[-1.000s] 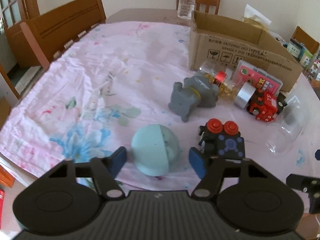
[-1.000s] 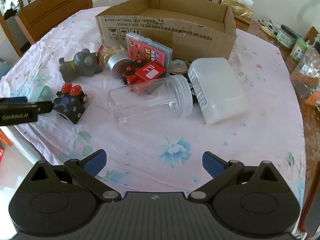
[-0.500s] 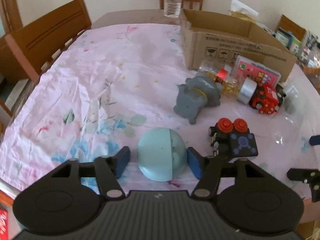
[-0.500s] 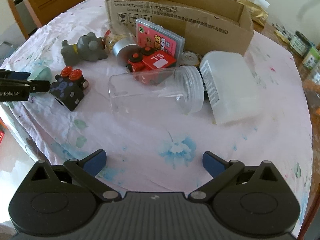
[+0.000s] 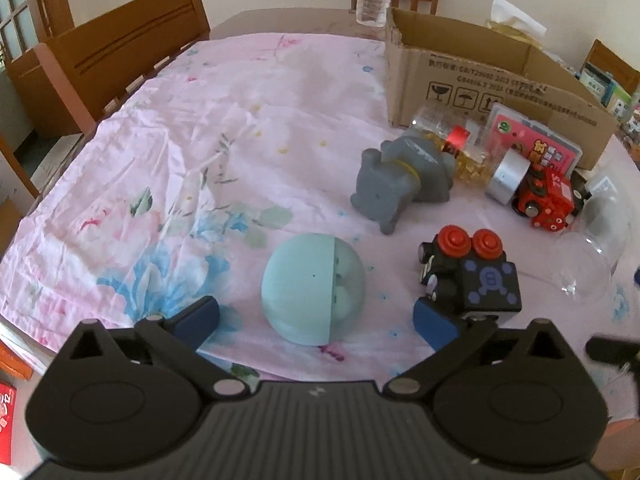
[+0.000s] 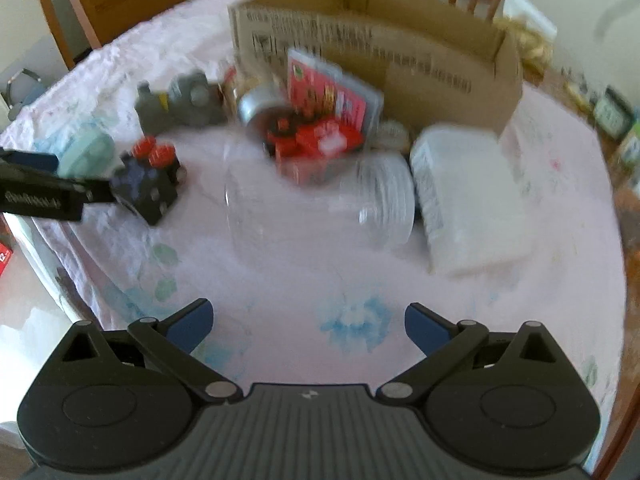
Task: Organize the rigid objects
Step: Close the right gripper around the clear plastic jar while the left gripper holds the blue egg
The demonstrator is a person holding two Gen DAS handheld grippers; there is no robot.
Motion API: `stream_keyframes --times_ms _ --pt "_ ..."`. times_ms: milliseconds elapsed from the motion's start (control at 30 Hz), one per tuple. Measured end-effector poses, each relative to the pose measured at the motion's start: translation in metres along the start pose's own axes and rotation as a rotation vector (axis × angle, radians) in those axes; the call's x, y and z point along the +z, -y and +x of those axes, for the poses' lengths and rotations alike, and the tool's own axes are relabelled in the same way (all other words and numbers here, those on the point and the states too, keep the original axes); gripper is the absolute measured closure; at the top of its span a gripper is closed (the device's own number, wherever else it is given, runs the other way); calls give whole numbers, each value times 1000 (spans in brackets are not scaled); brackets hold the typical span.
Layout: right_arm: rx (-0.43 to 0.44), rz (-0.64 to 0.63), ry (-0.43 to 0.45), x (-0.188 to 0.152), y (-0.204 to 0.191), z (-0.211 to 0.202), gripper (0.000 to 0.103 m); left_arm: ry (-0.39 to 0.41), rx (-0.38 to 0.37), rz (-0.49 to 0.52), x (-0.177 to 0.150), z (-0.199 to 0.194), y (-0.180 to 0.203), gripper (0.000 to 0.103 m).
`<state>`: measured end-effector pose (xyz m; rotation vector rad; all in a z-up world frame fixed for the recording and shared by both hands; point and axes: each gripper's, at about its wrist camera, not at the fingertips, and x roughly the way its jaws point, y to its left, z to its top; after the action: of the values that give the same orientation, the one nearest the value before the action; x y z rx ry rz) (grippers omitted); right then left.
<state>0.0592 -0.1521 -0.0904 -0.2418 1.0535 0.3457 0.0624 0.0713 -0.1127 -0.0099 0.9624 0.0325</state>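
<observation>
Straddling the pale blue ball (image 5: pixel 314 288), the left gripper (image 5: pixel 316 320) stands wide open, holding nothing; the ball lies between its fingers with clear gaps either side, apparently lined up for a grasp. Beyond its right finger sits the black block toy (image 5: pixel 472 280); the cardboard box (image 5: pixel 500 80) stands far ahead.

Right wrist view, blurred: the right gripper (image 6: pixel 308 326) is wide open and empty, with the clear jar (image 6: pixel 320 200) lying ahead and the white container (image 6: pixel 468 196) ahead-right, before the box.

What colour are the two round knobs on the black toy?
Red knobs, clearest in the left wrist view.
</observation>
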Motion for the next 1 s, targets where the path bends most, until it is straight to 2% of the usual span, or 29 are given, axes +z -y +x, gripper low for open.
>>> stream_keyframes --times_ms 167,367,467,567,600,733,1000 --pt "17 -19 53 19 9 -4 0 -6 1 -3 0 0 0 0" --pt "32 -37 32 33 11 9 0 -7 -5 4 2 0 0 0" --pt "70 -48 19 33 1 8 0 -11 -6 7 3 0 -1 0" --pt "53 -67 1 30 -11 13 0 -23 1 6 6 1 0 1" --pt "46 -68 -5 30 -13 15 0 -20 10 9 6 0 1 3" --pt "36 -43 -11 31 -14 19 0 -7 -8 28 10 -4 3 24" --pt "7 -11 6 38 -13 19 0 1 -20 16 11 -2 4 29"
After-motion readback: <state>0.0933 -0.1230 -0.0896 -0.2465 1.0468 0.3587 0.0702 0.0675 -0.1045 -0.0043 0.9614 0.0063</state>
